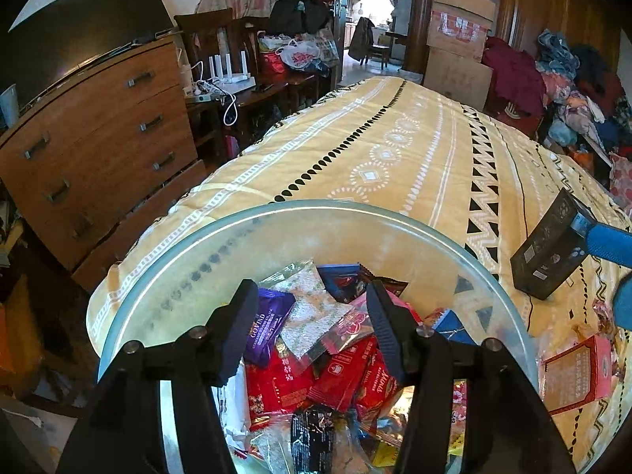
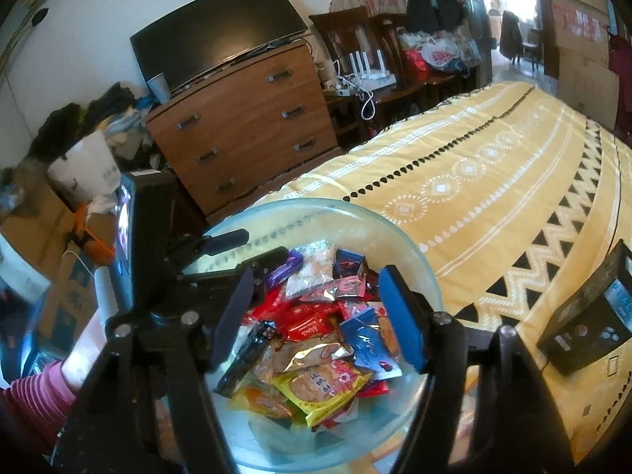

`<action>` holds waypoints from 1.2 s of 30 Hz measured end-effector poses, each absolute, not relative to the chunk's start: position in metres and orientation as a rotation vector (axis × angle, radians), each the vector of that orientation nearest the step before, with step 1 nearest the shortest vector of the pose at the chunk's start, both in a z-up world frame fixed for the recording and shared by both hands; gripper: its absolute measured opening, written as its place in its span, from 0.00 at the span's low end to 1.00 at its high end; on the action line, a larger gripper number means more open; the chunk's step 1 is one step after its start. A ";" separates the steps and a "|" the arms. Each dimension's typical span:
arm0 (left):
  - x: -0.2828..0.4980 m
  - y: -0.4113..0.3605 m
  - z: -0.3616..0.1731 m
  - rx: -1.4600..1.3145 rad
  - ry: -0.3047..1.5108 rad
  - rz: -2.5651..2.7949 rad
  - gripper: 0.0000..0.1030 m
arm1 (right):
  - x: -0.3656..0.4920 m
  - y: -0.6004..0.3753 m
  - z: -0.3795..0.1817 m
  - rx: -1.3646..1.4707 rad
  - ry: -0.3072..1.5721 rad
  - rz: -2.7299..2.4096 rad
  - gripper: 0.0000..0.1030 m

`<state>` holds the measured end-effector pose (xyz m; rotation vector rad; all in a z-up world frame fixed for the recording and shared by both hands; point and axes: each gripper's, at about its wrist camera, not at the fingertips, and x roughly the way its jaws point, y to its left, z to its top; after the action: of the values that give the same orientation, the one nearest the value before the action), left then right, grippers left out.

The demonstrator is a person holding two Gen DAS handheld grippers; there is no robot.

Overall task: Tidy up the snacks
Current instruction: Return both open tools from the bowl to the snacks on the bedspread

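Note:
A glass bowl sits on the near end of a bed with a yellow patterned quilt. It holds several snack packets: purple, red, yellow and blue. My left gripper hangs over the bowl's left side, black jaws open, nothing pressed between them. Over the bowl's near side my right gripper stands open, its blue pads apart above the packets. In the right wrist view the left gripper reaches in from the left.
A black box lies on the quilt right of the bowl, a pink box nearer. A wooden dresser with a TV stands left of the bed. Clothes are heaped at the far right. A pink sleeve shows lower left.

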<state>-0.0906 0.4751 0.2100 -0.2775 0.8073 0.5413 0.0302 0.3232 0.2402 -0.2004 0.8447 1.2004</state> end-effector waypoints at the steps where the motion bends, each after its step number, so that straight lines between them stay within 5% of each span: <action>1: -0.091 0.474 0.211 -0.277 0.806 0.541 0.56 | 0.029 0.319 0.243 -0.196 0.835 1.204 0.68; 11: -0.103 0.404 0.255 -0.193 0.687 0.439 0.56 | -0.016 0.213 0.264 -0.095 0.631 1.196 0.68; 14: -0.109 0.353 0.274 -0.139 0.631 0.332 0.57 | -0.040 0.151 0.252 -0.059 0.577 1.121 0.76; 17: -0.112 0.290 0.290 -0.077 0.578 0.194 0.70 | -0.056 0.083 0.221 -0.014 0.616 1.009 0.78; 22: -0.108 0.183 0.294 -0.044 0.568 -0.062 0.72 | -0.066 -0.008 0.158 0.009 0.776 0.806 0.79; 29: -0.059 0.048 0.226 -0.023 0.752 -0.354 0.72 | -0.064 -0.106 0.101 0.083 0.915 0.604 0.79; 36: 0.027 0.028 0.113 -0.041 0.943 -0.206 0.72 | -0.068 -0.175 0.077 0.212 0.950 0.533 0.79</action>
<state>0.0273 0.0281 0.1125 -0.0410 0.9428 -0.2063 -0.0679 -0.1750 0.0767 0.2121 0.9498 0.5332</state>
